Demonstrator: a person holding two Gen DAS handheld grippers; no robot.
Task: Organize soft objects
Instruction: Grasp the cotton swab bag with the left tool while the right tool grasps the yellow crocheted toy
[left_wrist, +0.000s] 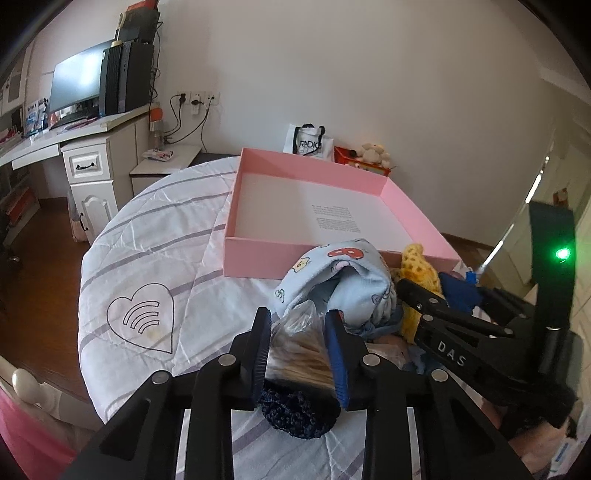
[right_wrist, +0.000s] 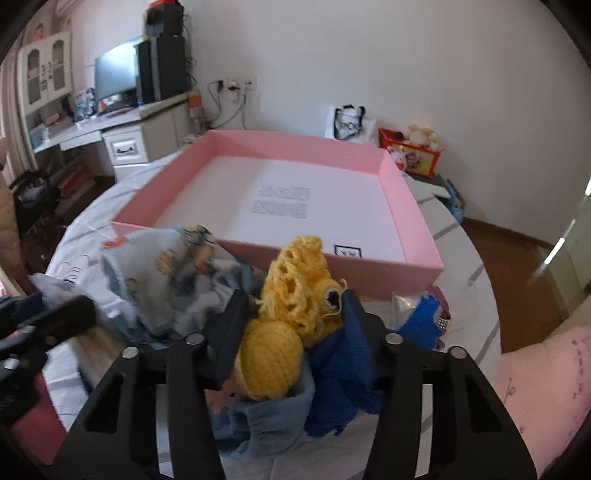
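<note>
Left tongs (left_wrist: 297, 345) clamped on a clear bag of pale fibres (left_wrist: 295, 350), long axis running away toward the pink box (left_wrist: 258, 258), dark crochet piece (left_wrist: 295, 413) just beneath. Right tongs (right_wrist: 291, 325) narrowed around the yellow crochet toy (right_wrist: 291, 306), pads seemingly pressing its sides, lacy end pointing at the box, round end nearest the camera. Both grips probably meant for lifting out of the heap. Patterned blue cloth (left_wrist: 343, 280) and blue knit (right_wrist: 340, 369) piled on the bed quilt (left_wrist: 147, 258), touching the box's near wall. Box empty.
</note>
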